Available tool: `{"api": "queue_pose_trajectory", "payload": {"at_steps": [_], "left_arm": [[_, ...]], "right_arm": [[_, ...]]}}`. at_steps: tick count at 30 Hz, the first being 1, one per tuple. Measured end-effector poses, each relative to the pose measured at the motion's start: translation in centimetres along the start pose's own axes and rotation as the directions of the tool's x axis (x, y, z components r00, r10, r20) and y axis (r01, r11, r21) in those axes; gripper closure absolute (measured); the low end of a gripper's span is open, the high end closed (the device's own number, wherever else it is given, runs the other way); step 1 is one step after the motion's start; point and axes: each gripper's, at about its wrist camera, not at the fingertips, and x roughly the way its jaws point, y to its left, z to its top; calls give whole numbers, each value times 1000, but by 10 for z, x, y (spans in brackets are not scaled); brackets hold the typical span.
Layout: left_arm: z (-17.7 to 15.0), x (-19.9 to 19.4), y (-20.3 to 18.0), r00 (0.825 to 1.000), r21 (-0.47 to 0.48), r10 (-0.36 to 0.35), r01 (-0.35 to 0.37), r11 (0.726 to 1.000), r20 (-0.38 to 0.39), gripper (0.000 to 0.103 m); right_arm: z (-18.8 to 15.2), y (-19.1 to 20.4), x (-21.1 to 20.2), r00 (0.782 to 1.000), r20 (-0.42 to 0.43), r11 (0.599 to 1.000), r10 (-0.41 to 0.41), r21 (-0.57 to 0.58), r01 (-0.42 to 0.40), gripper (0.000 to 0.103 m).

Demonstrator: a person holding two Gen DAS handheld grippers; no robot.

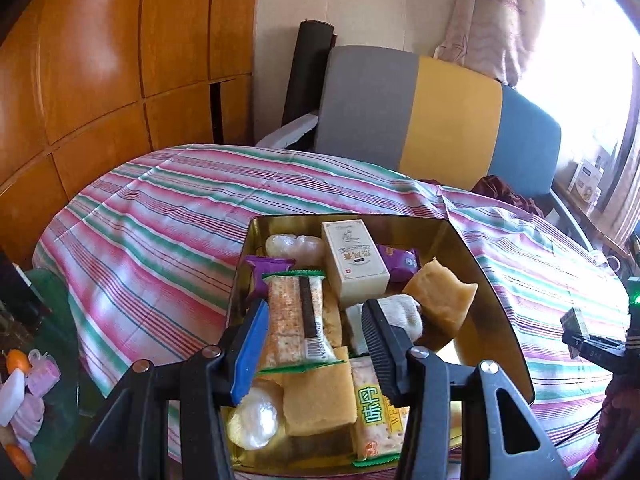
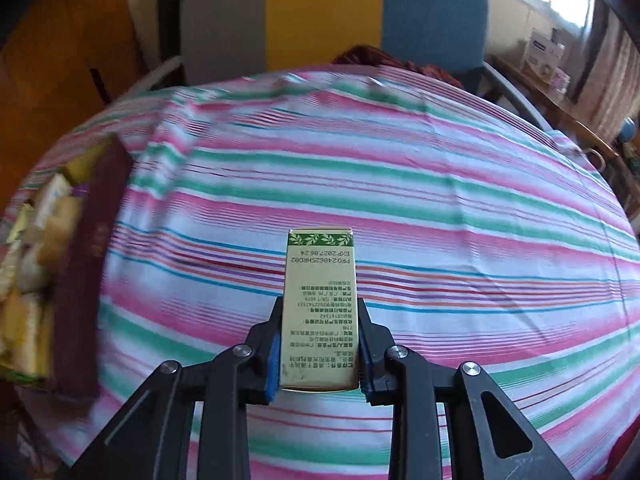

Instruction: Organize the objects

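Glossy metal tin (image 1: pixel 472 240) (striped cloth (image 1: pixel 160 208))

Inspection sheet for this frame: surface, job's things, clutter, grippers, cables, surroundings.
Surface: striped cloth over the table.
Job's things: gold tin packed with wrapped snacks; cream box on top; small printed carton outside it.
Clutter: nothing seen on the cloth.
Grippers: left gripper open above the tin, empty; right gripper shut on the carton.
Cables: dark cable, right edge of left view.
Surroundings: tricolour chair, wooden cabinet, curtain.

"EXP:2027.06.24" on green-topped box (image 2: pixel 320 304)
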Motion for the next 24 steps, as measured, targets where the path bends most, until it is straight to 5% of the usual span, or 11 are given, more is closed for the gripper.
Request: {"api": "queue_pose_trajectory", "payload": {"at_steps": [8,14,18,22,24], "left_arm": [[-5,-7,14,999,-29,39,-39,999,3,54],[-10,-8,21,995,-29,97,-97,995,-3,52],[-13,-5,34,998,-94,54,-56,994,-27,32],[-16,-3,47,999,-162,5,-12,987,-44,31],[-18,-3,53,999,-188,-2,-6,982,-40,31]], "right_arm": [[10,129,-45,975,81,966,208,-176,-191,73],[2,195,-34,970,31,935,240,-276,-222,73],[-6,215,-13,975,-20,927,223,-305,-218,72],[-12,221,-3,977,-31,925,210,-319,-208,35],[-14,222,-3,979,-19,925,203,-325,-199,31]]}}
